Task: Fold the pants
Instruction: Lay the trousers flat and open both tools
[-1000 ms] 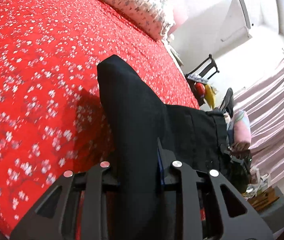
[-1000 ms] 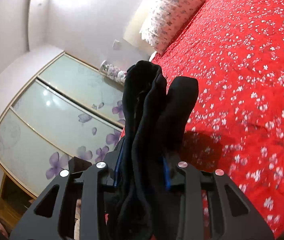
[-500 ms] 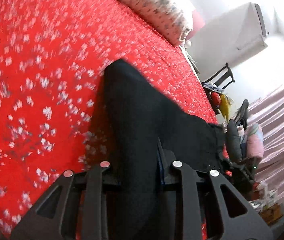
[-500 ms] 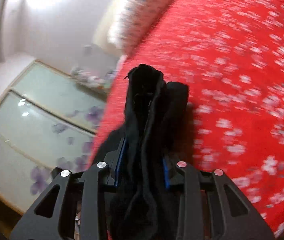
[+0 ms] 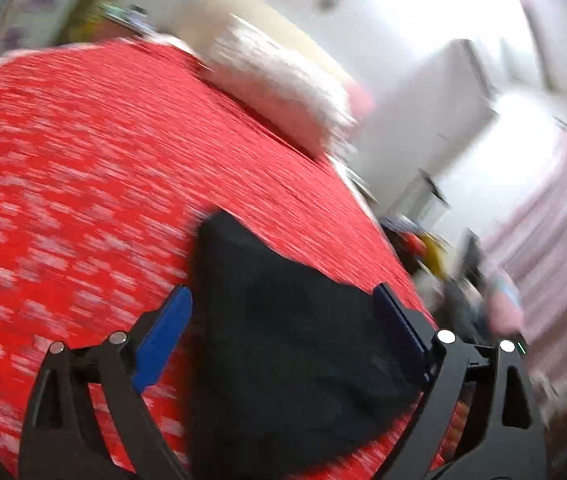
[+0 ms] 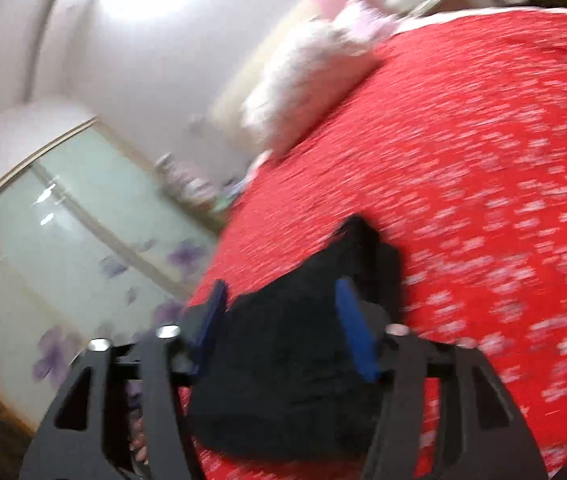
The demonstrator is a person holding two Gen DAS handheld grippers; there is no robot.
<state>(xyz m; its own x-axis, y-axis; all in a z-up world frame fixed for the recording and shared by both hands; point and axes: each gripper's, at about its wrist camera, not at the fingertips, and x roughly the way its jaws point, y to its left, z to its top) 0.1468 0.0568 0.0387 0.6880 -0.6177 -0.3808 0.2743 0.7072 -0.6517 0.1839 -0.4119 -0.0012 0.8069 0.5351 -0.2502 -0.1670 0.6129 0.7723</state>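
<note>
The black pants (image 5: pixel 283 340) lie folded on the red flowered bedspread (image 5: pixel 83 168), between the spread blue-padded jaws of my left gripper (image 5: pixel 283 304), which is open. In the right wrist view the same pants (image 6: pixel 283 360) lie on the bedspread (image 6: pixel 483 200) between the jaws of my right gripper (image 6: pixel 281 292), also open. Neither gripper holds the cloth. Both views are blurred by motion.
A white flowered pillow (image 5: pixel 279 88) lies at the head of the bed, also seen in the right wrist view (image 6: pixel 307 80). Sliding wardrobe doors (image 6: pixel 63 232) stand to the left of the bed. Clutter and pink curtains (image 5: pixel 543 240) are to the right.
Both grippers have opened and let go of the pants, which now lie on the bedspread. Both cameras have tilted up quickly.
</note>
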